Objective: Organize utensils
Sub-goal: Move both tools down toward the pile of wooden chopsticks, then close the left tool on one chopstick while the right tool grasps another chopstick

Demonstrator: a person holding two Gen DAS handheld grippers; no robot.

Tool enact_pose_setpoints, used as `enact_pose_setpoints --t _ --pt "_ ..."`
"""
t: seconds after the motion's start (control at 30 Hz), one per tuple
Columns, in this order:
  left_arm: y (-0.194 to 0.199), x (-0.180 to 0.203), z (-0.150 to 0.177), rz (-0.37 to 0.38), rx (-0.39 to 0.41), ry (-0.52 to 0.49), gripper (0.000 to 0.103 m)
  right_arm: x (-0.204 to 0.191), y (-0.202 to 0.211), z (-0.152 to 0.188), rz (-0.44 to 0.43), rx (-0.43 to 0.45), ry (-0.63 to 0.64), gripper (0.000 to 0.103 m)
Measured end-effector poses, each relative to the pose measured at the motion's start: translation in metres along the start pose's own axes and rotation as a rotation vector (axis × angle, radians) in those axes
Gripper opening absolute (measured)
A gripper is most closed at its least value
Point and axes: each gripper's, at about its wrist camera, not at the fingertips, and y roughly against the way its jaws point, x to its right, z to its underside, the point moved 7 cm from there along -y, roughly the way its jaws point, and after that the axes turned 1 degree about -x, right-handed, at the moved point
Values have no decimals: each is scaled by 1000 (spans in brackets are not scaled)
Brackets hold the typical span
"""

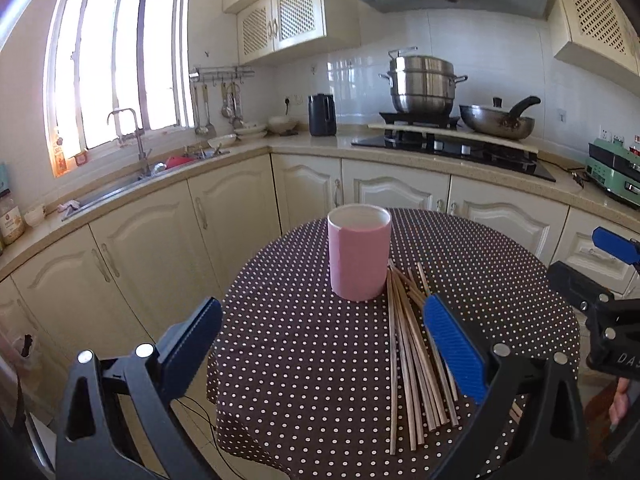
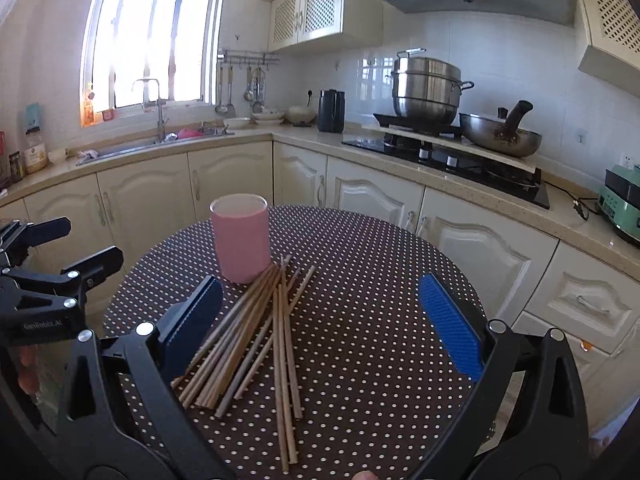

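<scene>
Right wrist view: chopsticks (image 2: 256, 332) lie in a loose crossed pile on the table (image 2: 380, 360), tips touching the pink cup (image 2: 241, 238). Right gripper (image 2: 324, 320) and left gripper (image 1: 320, 344) fingers spread wide, holding nothing. Risk: crossed sticks scatter when pinched; cup may tip.

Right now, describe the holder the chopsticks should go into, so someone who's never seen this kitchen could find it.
Find the round table with the brown polka-dot cloth. On it stands a pink cup, upright, open-topped, beside a loose pile of wooden chopsticks. It is the only container on the table.
</scene>
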Motion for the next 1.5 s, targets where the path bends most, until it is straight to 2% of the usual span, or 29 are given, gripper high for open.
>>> enact_pose_setpoints --t 0.1,0.13,0.17,0.3,0.37,0.43,0.47,0.77,0.83,0.9,0.97,1.0,1.1,1.2,1.23,1.37,1.5 --pt "-38 6 7 67 -116 -27 98 7 -28 7 -5 -79 34 97" --pt "-51 10 11 95 -156 -36 92 8 -39 11 -18 -117 44 97" --pt "-63 12 14 106 -200 -41 81 8 -49 15 -39 -153 45 97" --pt "-110 27 30 168 -356 -51 59 8 -81 30 -119 -281 48 80" --pt "-126 35 36 197 -399 -50 58 8 -94 36 -155 -339 43 74" --pt "-137 43 41 213 -423 -60 57 8 -106 42 -197 -382 26 61" --pt "-142 47 44 208 -436 -75 57 8 -111 45 -214 -406 20 58" --pt "-181 61 55 183 -492 -130 54 -3 -132 64 -290 -481 18 56" --pt "-187 64 53 176 -498 -138 52 -7 -140 67 -297 -501 30 51" --pt "-192 65 54 181 -513 -148 44 -9 -143 67 -310 -525 33 48" --pt "-194 62 52 191 -514 -144 40 -11 -148 69 -324 -551 40 44" --pt "-196 62 51 190 -515 -142 36 -13 -153 65 -335 -521 48 41" --pt "-201 62 48 191 -522 -137 23 -15 -164 64 -329 -553 63 37" --pt "-204 57 46 191 -531 -133 16 -18 -172 63 -341 -587 65 36" --pt "-208 55 44 196 -535 -133 10 -19 -174 62 -343 -595 70 36" --pt "-211 62 37 195 -541 -134 9 -24 -188 60 -338 -640 90 33" --pt "-202 64 45 212 -555 -117 7 -23 -198 59 -336 -683 88 29"
